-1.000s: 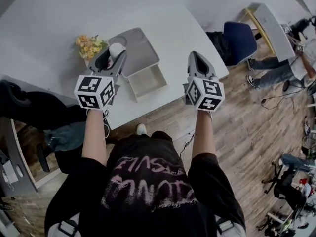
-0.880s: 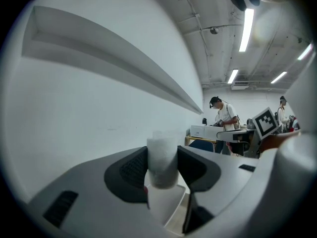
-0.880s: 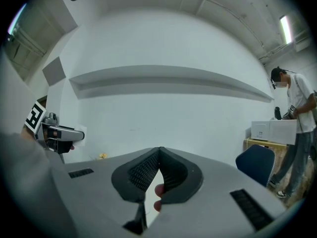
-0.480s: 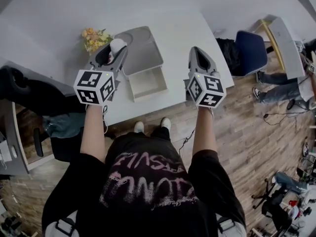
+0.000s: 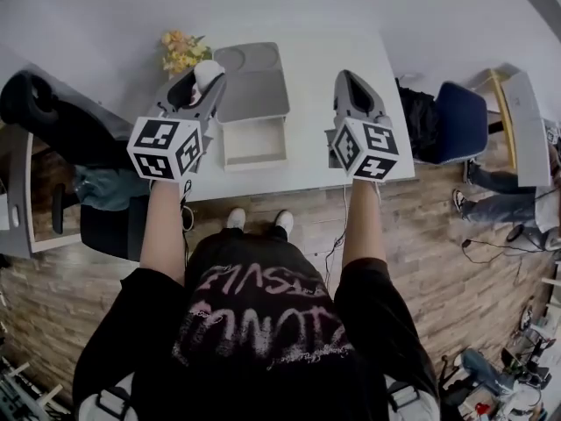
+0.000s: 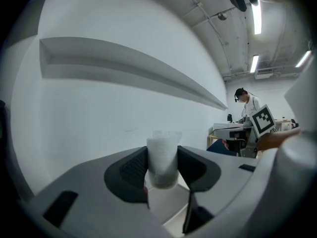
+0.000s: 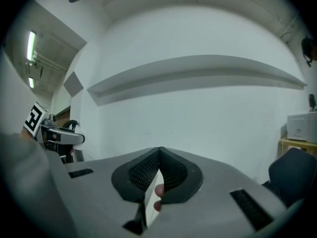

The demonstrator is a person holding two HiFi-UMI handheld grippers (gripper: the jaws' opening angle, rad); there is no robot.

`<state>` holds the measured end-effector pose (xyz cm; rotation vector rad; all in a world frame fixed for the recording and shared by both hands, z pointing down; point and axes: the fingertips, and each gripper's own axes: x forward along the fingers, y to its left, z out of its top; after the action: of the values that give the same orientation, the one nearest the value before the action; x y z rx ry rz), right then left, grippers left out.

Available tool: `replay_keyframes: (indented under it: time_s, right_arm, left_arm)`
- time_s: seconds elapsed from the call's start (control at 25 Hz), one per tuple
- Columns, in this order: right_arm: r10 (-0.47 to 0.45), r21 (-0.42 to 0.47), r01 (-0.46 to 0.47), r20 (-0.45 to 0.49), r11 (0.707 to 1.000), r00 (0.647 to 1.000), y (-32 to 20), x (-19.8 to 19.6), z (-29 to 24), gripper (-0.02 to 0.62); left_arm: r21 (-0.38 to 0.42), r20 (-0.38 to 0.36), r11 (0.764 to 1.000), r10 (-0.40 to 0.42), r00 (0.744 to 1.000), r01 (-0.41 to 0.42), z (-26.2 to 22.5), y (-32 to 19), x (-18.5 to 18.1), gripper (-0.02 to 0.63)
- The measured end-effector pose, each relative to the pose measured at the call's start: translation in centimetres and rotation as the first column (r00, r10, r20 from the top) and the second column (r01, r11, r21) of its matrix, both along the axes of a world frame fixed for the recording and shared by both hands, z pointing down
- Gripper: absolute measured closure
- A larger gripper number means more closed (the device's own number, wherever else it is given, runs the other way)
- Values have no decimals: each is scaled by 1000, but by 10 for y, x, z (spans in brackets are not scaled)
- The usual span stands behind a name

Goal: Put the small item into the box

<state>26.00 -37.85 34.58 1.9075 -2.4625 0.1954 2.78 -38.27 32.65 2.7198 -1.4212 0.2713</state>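
My left gripper [image 5: 207,79] is shut on a small white cup-shaped item [image 5: 207,71], held above the table's left part. In the left gripper view the white item [image 6: 162,155] sits upright, pinched between the dark pads [image 6: 130,170]. An open shallow cream box [image 5: 254,142] lies on the white table [image 5: 316,60], with its grey lid [image 5: 252,84] lying behind it. The item hangs left of the lid, not over the box. My right gripper [image 5: 348,82] is shut and empty, right of the box; its pads [image 7: 148,171] meet.
A bunch of yellow flowers [image 5: 182,49] stands at the back left of the table. A black chair [image 5: 48,117] is at the left, a blue chair [image 5: 460,121] at the right. People work at desks on the wooden floor [image 5: 438,235].
The head view has swung so the table and box lie squarer in front of me. Both grippers keep their hold and their places relative to the box.
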Motion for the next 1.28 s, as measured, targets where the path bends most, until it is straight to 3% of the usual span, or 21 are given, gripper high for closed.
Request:
replay_keyframes:
  time_s: [0.32, 0.6, 0.92, 1.28]
  right_arm:
    - [-77, -15, 77, 6, 997, 997, -4, -9, 8, 586]
    - [-86, -35, 87, 13, 996, 996, -6, -11, 21, 586]
    - [-81, -76, 82, 15, 994, 997, -4, -15, 44, 586]
    - [-90, -145, 92, 22, 985, 996, 0, -15, 76, 586]
  left_arm:
    - [-8, 7, 998, -55, 998, 55, 4, 10, 3, 426]
    - [-41, 17, 998, -52, 998, 53, 20, 10, 6, 426]
    - [-136, 33, 990, -27, 999, 31, 65, 12, 10, 426]
    - [-261, 52, 965, -10, 999, 24, 117, 22, 19, 426]
